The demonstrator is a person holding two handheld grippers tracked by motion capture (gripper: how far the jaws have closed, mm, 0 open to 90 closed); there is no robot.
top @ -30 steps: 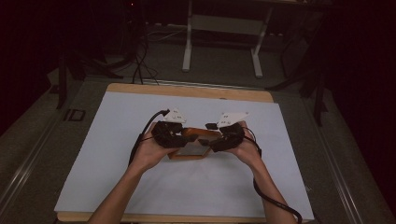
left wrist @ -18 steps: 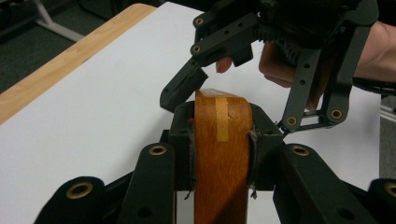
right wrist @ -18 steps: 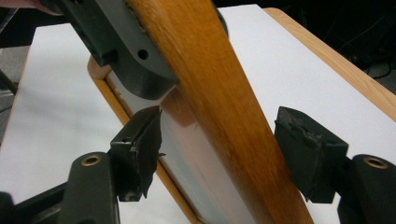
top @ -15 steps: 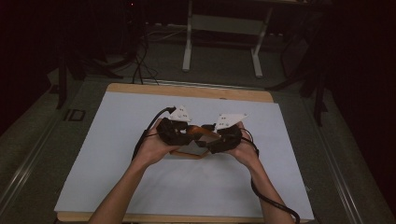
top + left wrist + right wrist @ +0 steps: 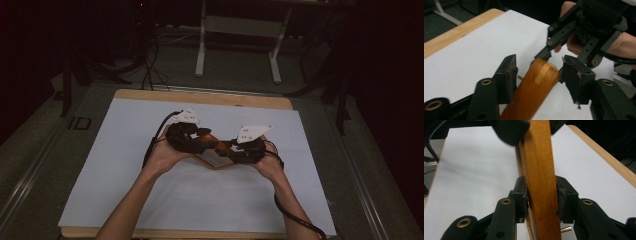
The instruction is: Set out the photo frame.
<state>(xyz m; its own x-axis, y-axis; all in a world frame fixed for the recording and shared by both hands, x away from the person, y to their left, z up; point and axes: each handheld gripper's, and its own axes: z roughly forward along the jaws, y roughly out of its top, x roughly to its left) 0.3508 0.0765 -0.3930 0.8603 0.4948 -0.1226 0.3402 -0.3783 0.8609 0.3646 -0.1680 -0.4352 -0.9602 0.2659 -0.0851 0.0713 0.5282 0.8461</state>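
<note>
Both tongs are on the same part: an orange-brown varnished wooden frame piece (image 5: 214, 150), held up over the middle of the white-sheeted counter (image 5: 125, 130) between the two hands.

Right tongs (image 5: 541, 195): clamped on a wooden bar of it, both pads tight against its sides in the right gripper view. A small brass pin (image 5: 565, 229) sticks out low beside the bar.

Left tongs (image 5: 537, 75): jaws apart around the rounded wooden end. The left pad looks close to or touching the wood, the right pad stands clear of it with a visible gap. Not clamped.

The right tongs show just beyond that rounded end in the left gripper view, gripping near it. The counter's wooden edge (image 5: 200, 97) runs along the far side.
</note>
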